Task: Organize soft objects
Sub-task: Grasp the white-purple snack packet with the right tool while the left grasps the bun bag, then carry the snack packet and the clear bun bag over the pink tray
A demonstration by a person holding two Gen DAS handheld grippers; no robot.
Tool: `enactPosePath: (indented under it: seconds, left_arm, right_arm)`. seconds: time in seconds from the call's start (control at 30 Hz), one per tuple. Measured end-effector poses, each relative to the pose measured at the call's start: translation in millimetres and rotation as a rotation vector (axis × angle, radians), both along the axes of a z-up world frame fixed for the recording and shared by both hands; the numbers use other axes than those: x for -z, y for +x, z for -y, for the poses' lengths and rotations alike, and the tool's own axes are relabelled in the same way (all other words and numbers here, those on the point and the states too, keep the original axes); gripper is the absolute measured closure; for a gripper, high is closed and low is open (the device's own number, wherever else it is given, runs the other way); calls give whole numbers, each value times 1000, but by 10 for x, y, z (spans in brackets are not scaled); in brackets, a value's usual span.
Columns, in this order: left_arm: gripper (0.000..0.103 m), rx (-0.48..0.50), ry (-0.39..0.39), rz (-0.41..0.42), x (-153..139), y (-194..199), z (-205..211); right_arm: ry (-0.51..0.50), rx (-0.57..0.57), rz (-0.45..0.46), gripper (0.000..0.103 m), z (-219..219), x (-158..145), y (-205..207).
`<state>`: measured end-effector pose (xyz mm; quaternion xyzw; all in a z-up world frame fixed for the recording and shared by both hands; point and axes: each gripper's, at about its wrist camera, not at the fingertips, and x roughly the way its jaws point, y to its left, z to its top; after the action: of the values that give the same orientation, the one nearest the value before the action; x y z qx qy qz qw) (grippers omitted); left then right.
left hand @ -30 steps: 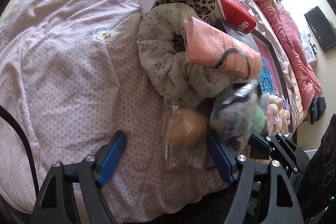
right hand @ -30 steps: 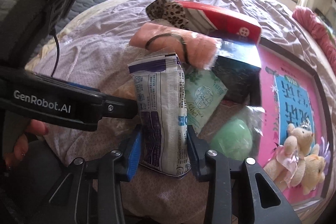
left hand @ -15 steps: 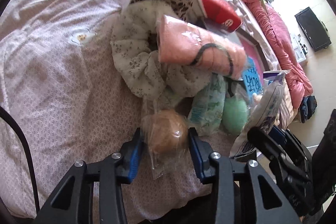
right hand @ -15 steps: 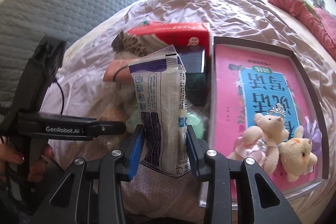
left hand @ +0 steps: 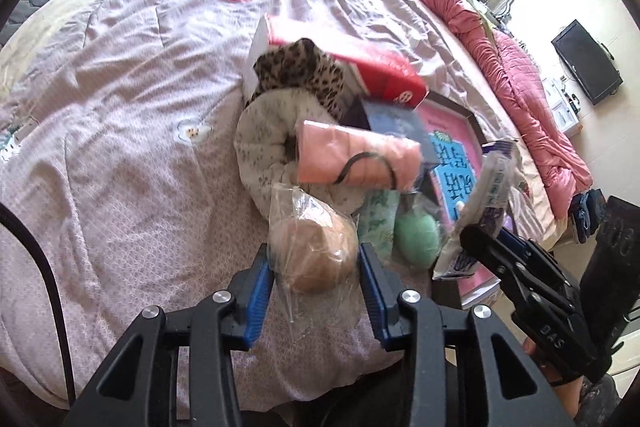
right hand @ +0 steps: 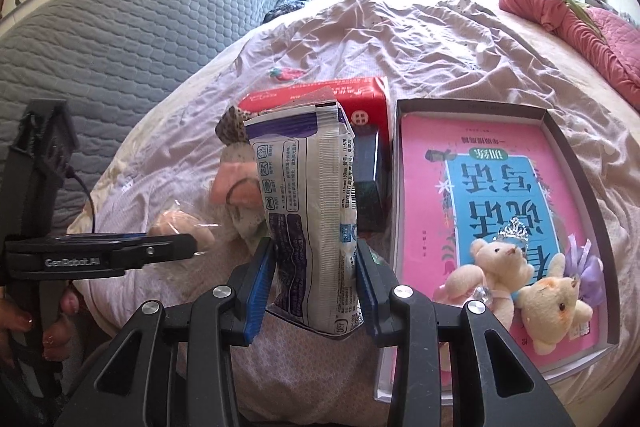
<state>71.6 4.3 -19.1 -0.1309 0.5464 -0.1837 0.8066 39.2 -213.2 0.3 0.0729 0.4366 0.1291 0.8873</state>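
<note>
The left gripper (left hand: 314,277) clamps a bagged tan ball (left hand: 316,253), the bag's lower end hidden between its pads; the right gripper (right hand: 314,281) clamps an upright packet (right hand: 310,223). Only the right view shows the two plush bears (right hand: 520,287) at 4 o'clock in the box (right hand: 576,155); the green ball (left hand: 416,239) shows only in the left.

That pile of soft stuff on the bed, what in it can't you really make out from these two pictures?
- Green round thing: left view, partly behind the white packet and a mint pouch; what it is stays unclear.
- Tan ball in clear bag: left view, the crinkled plastic blurs its surface.
- Dark blue box: right view, half hidden by the white packet, label unreadable.
- Leopard cloth: left view, tucked under the red box; extent unknown.
</note>
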Motion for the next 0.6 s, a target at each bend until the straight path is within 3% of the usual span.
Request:
enactPosePath:
  seconds: [0.6]
  left_arm:
    - [61,-10,-8,152,-686,-8,128]
  right_arm:
    - [28,42,75,63,136,-411,3]
